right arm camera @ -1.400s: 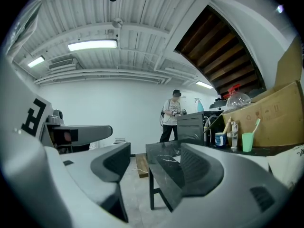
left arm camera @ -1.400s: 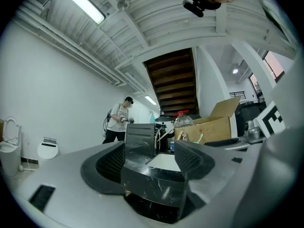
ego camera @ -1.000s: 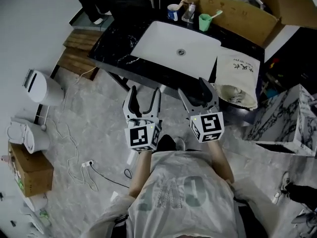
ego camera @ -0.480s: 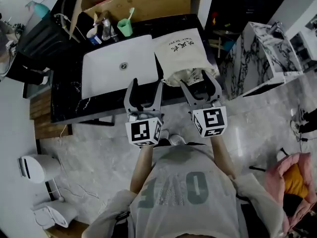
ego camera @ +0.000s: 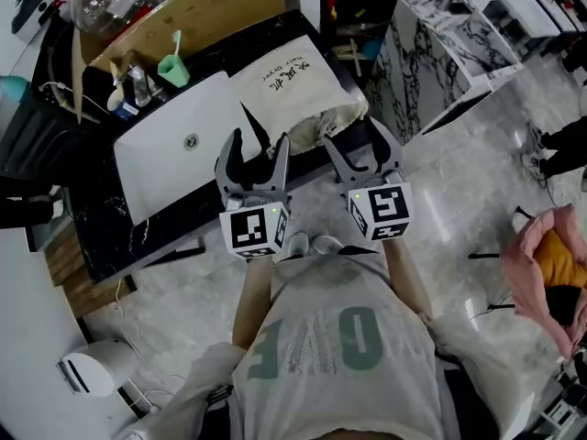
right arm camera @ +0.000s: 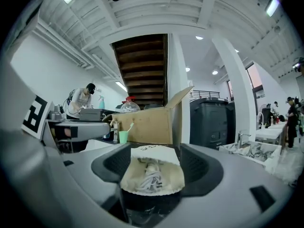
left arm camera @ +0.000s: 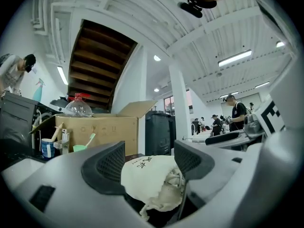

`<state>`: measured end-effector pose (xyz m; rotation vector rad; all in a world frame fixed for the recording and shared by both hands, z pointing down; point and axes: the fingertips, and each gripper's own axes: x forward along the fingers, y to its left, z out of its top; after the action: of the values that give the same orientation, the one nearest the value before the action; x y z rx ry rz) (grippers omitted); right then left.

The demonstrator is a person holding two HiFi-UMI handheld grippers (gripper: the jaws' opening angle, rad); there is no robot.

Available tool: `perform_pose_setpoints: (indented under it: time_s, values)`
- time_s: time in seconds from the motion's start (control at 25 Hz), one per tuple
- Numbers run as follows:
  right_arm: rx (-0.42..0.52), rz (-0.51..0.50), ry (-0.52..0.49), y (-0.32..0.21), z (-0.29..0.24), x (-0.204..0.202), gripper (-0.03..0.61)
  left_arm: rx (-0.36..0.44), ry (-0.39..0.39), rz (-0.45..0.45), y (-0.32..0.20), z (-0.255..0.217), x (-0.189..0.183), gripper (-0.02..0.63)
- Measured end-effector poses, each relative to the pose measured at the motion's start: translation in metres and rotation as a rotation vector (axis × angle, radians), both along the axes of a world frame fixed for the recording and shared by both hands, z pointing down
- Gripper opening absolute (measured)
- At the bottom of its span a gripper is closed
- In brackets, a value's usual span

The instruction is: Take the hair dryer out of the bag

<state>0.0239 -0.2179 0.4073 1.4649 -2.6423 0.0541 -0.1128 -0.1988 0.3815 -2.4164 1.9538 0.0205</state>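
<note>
A cream cloth bag (ego camera: 298,90) with black print lies on the dark counter (ego camera: 92,236), just right of the white sink (ego camera: 174,154). Its mouth faces me. In the right gripper view the bag (right arm camera: 152,175) gapes, and a pale coiled cord (right arm camera: 149,182) shows inside; the hair dryer itself is hidden. My left gripper (ego camera: 257,145) is open near the counter's front edge, left of the bag's mouth, with the bag (left arm camera: 152,175) showing between its jaws. My right gripper (ego camera: 358,140) is open just short of the mouth. Neither gripper holds anything.
A cardboard box (ego camera: 174,16) stands behind the sink, with a green cup and toothbrush (ego camera: 171,67) and bottles in front of it. A marble-patterned block (ego camera: 440,44) stands to the right of the counter. A pink bundle (ego camera: 550,264) lies on the floor at right.
The view has swung round so the counter and bag now lie straight ahead. Both grippers have come up to the bag's mouth and stayed open.
</note>
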Motion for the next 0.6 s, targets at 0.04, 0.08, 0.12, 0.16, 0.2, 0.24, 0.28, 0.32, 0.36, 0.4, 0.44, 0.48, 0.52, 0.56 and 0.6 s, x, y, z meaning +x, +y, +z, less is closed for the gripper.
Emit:
perform_pose_setpoints:
  time_s: [0.04,0.08,0.12,0.16,0.2,0.24,0.28,0.32,0.36,0.4,0.44,0.48,0.52,0.56,0.6]
  values:
    - [-0.001,0.005,0.003,0.000,0.000,-0.001,0.314,0.000,0.000,0.008,-0.001,0.000,-0.001,0.299]
    - [-0.002,0.009,0.005,0.000,0.000,-0.002,0.314,-0.001,0.001,0.015,-0.003,0.000,-0.001,0.300]
    - [-0.003,0.014,0.005,0.000,0.000,-0.003,0.314,-0.002,0.003,0.021,-0.004,0.000,-0.002,0.299]
    - [-0.006,0.019,0.005,0.000,0.000,-0.004,0.314,-0.005,0.004,0.029,-0.005,0.000,-0.001,0.300]
    - [-0.008,0.023,0.004,0.000,0.001,-0.004,0.314,-0.010,0.005,0.036,-0.006,0.002,-0.001,0.299]
    - [-0.011,0.026,0.002,-0.001,0.002,-0.004,0.314,-0.015,0.007,0.043,-0.008,0.003,0.000,0.299]
    - [-0.014,0.027,-0.001,-0.001,0.003,-0.005,0.316,-0.020,0.008,0.048,-0.009,0.005,0.000,0.299]
    - [-0.017,0.026,-0.002,0.000,0.004,-0.006,0.314,-0.024,0.008,0.050,-0.009,0.006,0.000,0.299]
    - [-0.018,0.025,-0.001,0.000,0.005,-0.008,0.314,-0.024,0.006,0.052,-0.010,0.007,0.000,0.299]
    - [-0.018,0.023,0.002,0.000,0.005,-0.009,0.316,-0.024,0.003,0.054,-0.010,0.007,0.000,0.299]
    - [-0.017,0.023,0.006,0.000,0.005,-0.009,0.314,-0.023,-0.006,0.057,-0.011,0.007,0.001,0.299]
    - [-0.017,0.024,0.009,-0.001,0.005,-0.008,0.314,-0.023,-0.024,0.065,-0.012,0.008,0.003,0.299]
    - [-0.019,0.024,0.011,-0.001,0.005,-0.008,0.314,-0.024,-0.056,0.078,-0.013,0.008,0.006,0.299]
    - [-0.021,0.023,0.013,-0.002,0.006,-0.007,0.316,-0.031,-0.105,0.101,-0.015,0.010,0.011,0.299]
    - [-0.023,0.024,0.014,-0.002,0.006,-0.006,0.314,-0.045,-0.169,0.132,-0.018,0.013,0.017,0.300]
